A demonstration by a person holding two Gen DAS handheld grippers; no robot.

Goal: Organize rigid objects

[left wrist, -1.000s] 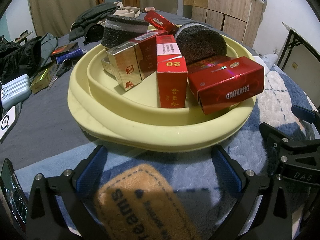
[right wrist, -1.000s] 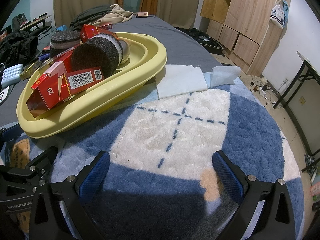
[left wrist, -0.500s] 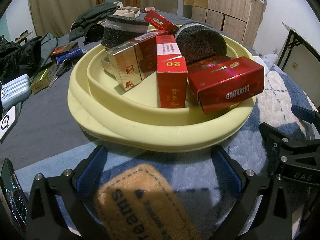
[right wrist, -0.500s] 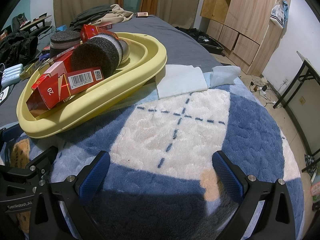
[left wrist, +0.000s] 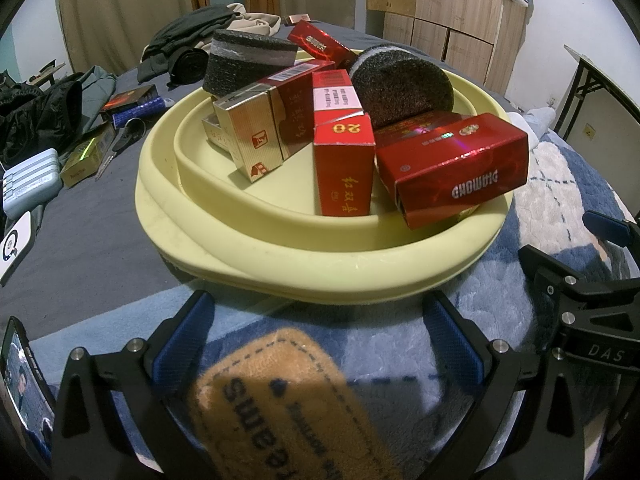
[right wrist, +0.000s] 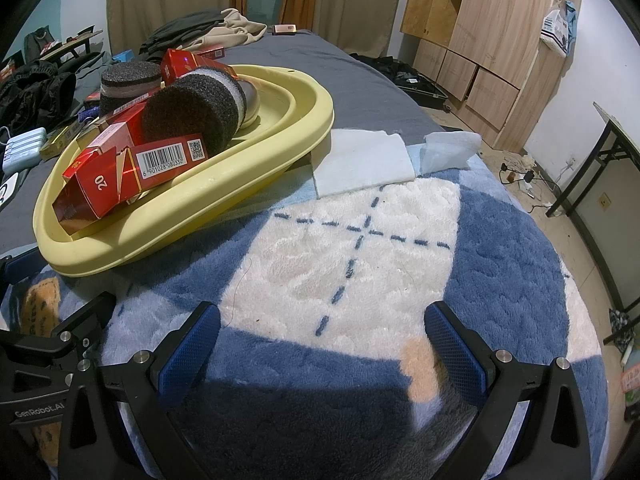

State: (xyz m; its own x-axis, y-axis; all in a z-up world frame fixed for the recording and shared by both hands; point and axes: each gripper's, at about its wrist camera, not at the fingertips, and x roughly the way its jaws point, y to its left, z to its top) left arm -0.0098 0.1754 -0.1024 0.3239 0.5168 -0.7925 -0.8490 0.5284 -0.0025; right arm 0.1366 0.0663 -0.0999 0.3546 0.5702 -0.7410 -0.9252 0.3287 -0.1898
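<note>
Left gripper (left wrist: 320, 336) fingers apart, empty, before yellow basin (left wrist: 320, 268) holding red boxes (left wrist: 452, 168); right gripper (right wrist: 320, 340) fingers apart over rug (right wrist: 360, 248).

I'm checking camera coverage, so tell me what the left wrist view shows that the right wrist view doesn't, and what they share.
Only the left wrist view shows the gold box, the tan patch on the rug and the scissors. Only the right wrist view shows the white folded cloth and the white checked part of the rug. Both show the yellow basin, the red boxes and the dark foam discs. Both grippers, left and right, are open and empty.
</note>
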